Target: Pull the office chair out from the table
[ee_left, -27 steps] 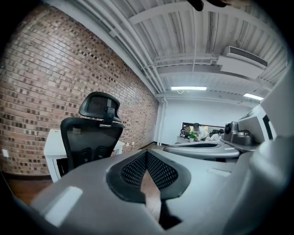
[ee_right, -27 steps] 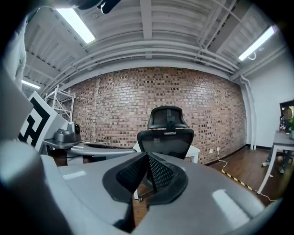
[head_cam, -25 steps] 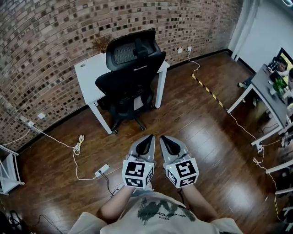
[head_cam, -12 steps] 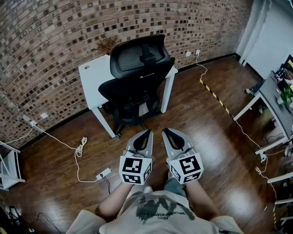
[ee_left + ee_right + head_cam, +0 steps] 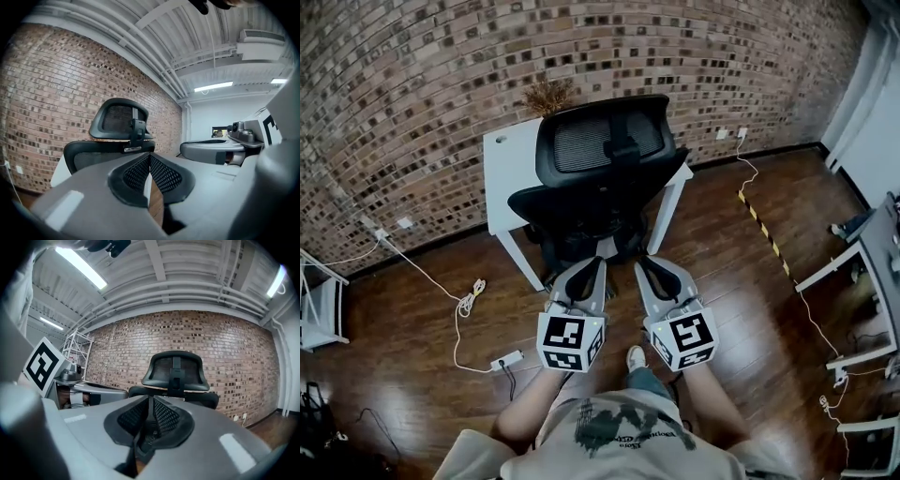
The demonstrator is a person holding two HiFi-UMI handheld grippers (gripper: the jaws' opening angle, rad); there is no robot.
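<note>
A black mesh-backed office chair (image 5: 600,183) stands tucked under a white table (image 5: 508,169) against the brick wall, its back and headrest (image 5: 602,141) facing me. My left gripper (image 5: 598,264) and right gripper (image 5: 643,266) are held side by side, level, just short of the chair's back, both shut with nothing between their pads. The left gripper view shows the chair (image 5: 119,136) ahead beyond the closed jaws, with the other gripper to the right. In the right gripper view the chair (image 5: 176,373) is straight ahead.
A dried plant (image 5: 547,94) sits on the table by the wall. A white cable and power strip (image 5: 506,360) lie on the wooden floor at the left. Yellow-black tape (image 5: 764,234) runs across the floor on the right, near another desk (image 5: 872,253).
Both grippers and I have moved forward toward the chair, which now appears closer and nearer the tips. The jaws stay shut.
</note>
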